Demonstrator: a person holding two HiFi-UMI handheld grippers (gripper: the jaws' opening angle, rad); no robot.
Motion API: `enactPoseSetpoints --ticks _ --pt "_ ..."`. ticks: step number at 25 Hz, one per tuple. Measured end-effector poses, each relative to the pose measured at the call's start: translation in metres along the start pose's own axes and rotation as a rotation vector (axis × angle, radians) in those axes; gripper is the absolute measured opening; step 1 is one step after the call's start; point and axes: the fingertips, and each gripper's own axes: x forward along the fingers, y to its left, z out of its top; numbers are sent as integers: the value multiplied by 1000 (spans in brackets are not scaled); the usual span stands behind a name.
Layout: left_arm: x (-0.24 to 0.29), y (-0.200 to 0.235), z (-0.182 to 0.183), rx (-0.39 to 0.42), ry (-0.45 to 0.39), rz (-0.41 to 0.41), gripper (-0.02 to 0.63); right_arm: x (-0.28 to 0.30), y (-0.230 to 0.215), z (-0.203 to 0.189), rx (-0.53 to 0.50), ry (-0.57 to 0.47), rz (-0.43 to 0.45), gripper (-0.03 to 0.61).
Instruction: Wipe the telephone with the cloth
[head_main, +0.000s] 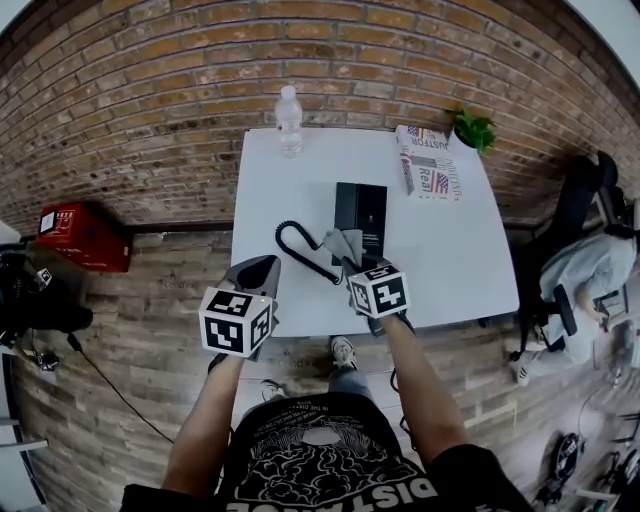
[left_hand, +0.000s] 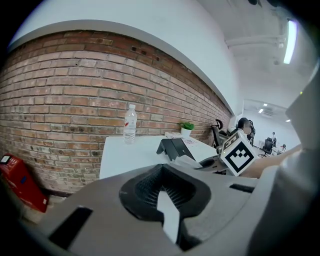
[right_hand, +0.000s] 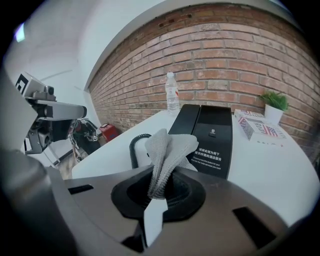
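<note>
The black telephone (head_main: 360, 212) lies on the white table (head_main: 450, 260) with its coiled cord (head_main: 298, 248) running off to the left. My right gripper (head_main: 352, 264) is shut on a grey cloth (head_main: 344, 243), which hangs just over the phone's near end. In the right gripper view the cloth (right_hand: 168, 149) sticks up out of the gripper (right_hand: 160, 192), in front of the telephone (right_hand: 210, 134) and cord (right_hand: 135, 148). My left gripper (head_main: 256, 272) is shut with nothing in it, held at the table's near-left edge. From the left gripper (left_hand: 162, 200), the telephone (left_hand: 174, 147) is ahead on the right.
A water bottle (head_main: 288, 120) stands at the table's far edge, with a printed box (head_main: 428, 160) and a small potted plant (head_main: 472, 129) at the far right. A red box (head_main: 80, 235) sits on the floor at left. A person sits in a chair (head_main: 585, 270) at right.
</note>
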Motion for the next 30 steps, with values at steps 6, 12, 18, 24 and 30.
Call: enactPoseSetpoints --ticks 6,12,18,24,30 --pt "2 -6 1 8 5 -33 6 -5 10 -14 8 27 3 12" --pt "5 -9 1 9 5 -46 6 -13 15 -20 -1 28 2 12" --pt "19 -16 5 -19 -5 -43 6 -36 5 3 -15 -49 -8 12" --pt "33 -19 19 -43 -19 -57 6 -57 -16 42 -31 -130 -16 12" --pt "47 -18 33 -28 -14 -80 5 -64 -41 79 -74 -171 -20 12"
